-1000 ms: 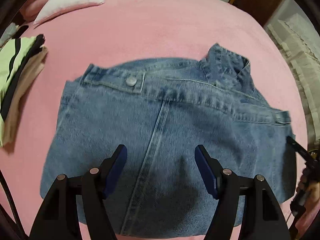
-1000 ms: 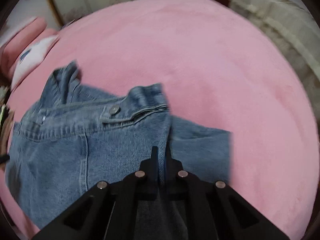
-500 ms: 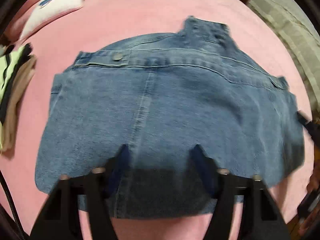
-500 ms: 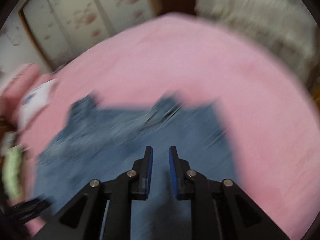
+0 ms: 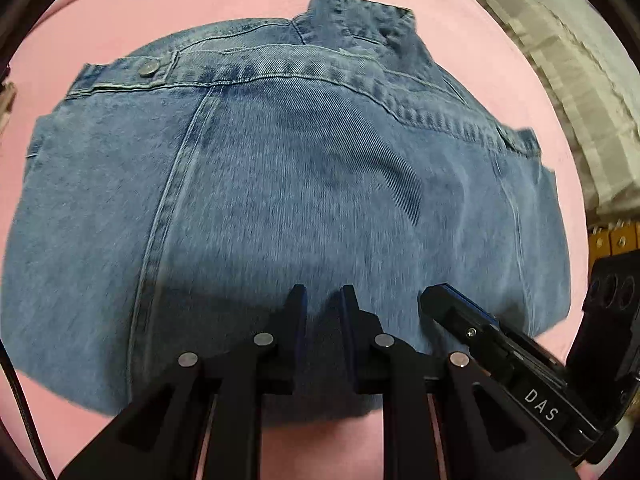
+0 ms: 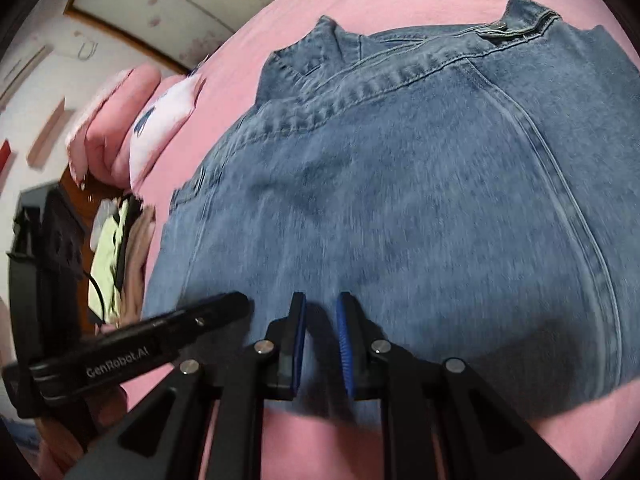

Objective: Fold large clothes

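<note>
Denim garment [image 5: 304, 184] is lying folded into a broad block on the pink bedspread [image 5: 120, 8], waistband and metal button [image 5: 149, 68] at the far edge, a long seam running down toward the near edge. Left gripper [image 5: 323, 300] is pointing steeply down over the near edge of the denim, and its jaws are closing, now only a narrow gap apart, with denim showing in that gap; whether the pads are actually pressing the cloth is not clear. Right gripper [image 6: 321, 304] is sitting just beside it over the same near edge, blue pads [image 6: 345, 336] a narrow gap apart with denim visible behind them, and again a grip on the fabric cannot be made out. Each tool is showing up in the other's view: the right gripper [image 5: 472, 320] coming in from the right in the left wrist view, the left gripper [image 6: 224, 308] slanting in from the left in the right wrist view. White pillow [image 6: 164, 120] is lying at the far side of the bed, and a pile of pale green and beige clothes [image 6: 116, 248] is sitting off to one side
</note>
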`<state>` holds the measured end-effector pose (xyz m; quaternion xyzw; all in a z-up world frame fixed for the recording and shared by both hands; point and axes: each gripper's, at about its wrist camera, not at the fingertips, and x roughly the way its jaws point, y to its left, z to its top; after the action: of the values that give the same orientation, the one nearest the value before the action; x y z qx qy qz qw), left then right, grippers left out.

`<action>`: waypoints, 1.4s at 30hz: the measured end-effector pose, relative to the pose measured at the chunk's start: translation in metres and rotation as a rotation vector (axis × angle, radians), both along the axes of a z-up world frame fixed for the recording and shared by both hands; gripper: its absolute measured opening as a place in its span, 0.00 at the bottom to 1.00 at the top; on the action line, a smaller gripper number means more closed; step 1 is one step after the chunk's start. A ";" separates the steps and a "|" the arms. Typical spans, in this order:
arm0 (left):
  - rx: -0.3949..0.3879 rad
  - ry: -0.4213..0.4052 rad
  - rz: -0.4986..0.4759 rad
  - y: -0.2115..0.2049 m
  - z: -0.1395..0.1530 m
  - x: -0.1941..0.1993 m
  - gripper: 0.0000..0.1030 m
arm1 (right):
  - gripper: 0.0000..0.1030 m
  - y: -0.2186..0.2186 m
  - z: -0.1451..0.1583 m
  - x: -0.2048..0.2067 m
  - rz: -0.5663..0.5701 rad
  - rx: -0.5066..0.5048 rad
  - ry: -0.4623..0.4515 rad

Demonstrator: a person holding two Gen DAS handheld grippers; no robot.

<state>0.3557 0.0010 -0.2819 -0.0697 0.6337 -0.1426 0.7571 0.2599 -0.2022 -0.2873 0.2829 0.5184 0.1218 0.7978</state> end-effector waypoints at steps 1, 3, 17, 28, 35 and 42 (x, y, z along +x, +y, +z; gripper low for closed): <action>-0.006 0.002 0.008 -0.001 -0.003 0.006 0.14 | 0.14 -0.002 -0.002 0.007 -0.016 -0.005 0.003; -0.023 -0.004 0.024 -0.003 -0.008 0.020 0.14 | 0.14 -0.006 -0.007 0.023 -0.030 -0.007 0.005; 0.053 -0.150 0.230 -0.009 -0.022 0.100 0.01 | 0.00 -0.019 -0.022 0.107 -0.043 -0.011 -0.036; 0.417 -0.264 0.301 0.074 -0.018 0.110 0.01 | 0.00 -0.125 -0.003 0.089 -0.254 -0.302 -0.069; 0.469 -0.238 0.407 0.127 -0.020 0.113 0.12 | 0.00 -0.187 0.007 0.067 -0.432 -0.394 -0.011; 0.259 -0.186 0.291 0.087 0.012 0.073 0.12 | 0.05 -0.115 0.033 0.060 -0.311 -0.270 -0.066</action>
<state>0.4286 0.0878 -0.2695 -0.0492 0.5573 0.0448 0.8276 0.3196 -0.3168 -0.2545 0.2460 0.4537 -0.0642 0.8541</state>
